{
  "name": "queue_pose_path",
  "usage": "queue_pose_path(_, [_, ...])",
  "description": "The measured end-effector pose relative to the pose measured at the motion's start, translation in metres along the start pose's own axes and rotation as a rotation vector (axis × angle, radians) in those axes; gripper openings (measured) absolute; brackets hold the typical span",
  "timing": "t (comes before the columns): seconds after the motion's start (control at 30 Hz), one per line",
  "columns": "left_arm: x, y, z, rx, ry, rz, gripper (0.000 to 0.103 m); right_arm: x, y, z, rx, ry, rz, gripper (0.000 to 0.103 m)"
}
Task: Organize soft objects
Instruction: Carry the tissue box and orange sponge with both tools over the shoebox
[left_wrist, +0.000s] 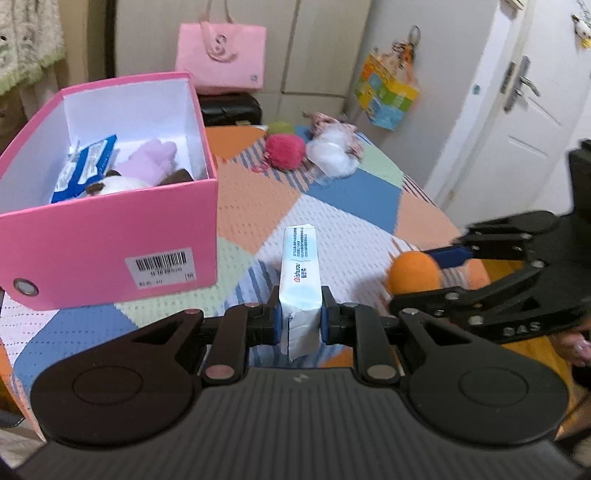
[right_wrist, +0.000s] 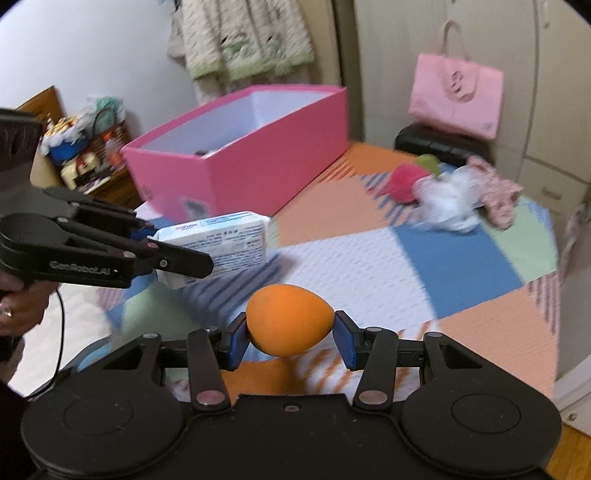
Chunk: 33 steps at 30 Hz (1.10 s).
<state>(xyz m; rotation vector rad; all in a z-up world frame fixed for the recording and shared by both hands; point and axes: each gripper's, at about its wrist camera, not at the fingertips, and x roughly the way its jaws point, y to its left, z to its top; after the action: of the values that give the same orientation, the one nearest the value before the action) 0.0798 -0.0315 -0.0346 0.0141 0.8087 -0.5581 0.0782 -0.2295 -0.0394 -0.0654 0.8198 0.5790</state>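
Observation:
My left gripper (left_wrist: 299, 319) is shut on a white and pale blue tissue pack (left_wrist: 300, 273), held above the patchwork cloth; the pack also shows in the right wrist view (right_wrist: 218, 240). My right gripper (right_wrist: 290, 338) is shut on an orange egg-shaped soft ball (right_wrist: 288, 319), also visible in the left wrist view (left_wrist: 413, 273). The open pink box (left_wrist: 110, 236) stands to the left and holds a blue pack, a lilac plush and a white plush. A red pompom (left_wrist: 284, 149), a green ball (left_wrist: 280, 128) and white fluff (left_wrist: 332, 153) lie at the far end.
The table wears a patchwork cloth (left_wrist: 351, 199) of orange, blue, white and green. A pink tote bag (left_wrist: 221, 55) sits on a black stool (left_wrist: 229, 107) behind the table. A white door (left_wrist: 517, 110) is at the right. A basket of clutter (right_wrist: 81, 147) stands far left.

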Motion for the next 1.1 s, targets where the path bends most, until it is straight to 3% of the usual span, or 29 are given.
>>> queue_pose_path(0.33, [-0.053, 0.019, 0.009, -0.017, 0.038, -0.001, 0.018, -0.018, 0.048, 0.035, -0.119, -0.029, 0.092, 0.054])
queue_pose_path(0.6, [-0.092, 0.043, 0.027, -0.027, -0.093, 0.032, 0.018, -0.021, 0.073, 0.069, -0.226, -0.154, 0.043, 0.054])
queue_pose_path(0.87, [-0.091, 0.079, 0.05, -0.083, -0.208, 0.065, 0.018, 0.016, 0.077, 0.117, -0.293, -0.225, 0.049, 0.054])
queue_pose_path(1.1, [-0.06, 0.11, 0.071, -0.101, -0.212, 0.139, 0.018, 0.061, 0.074, 0.159, -0.331, -0.216, 0.046, 0.054])
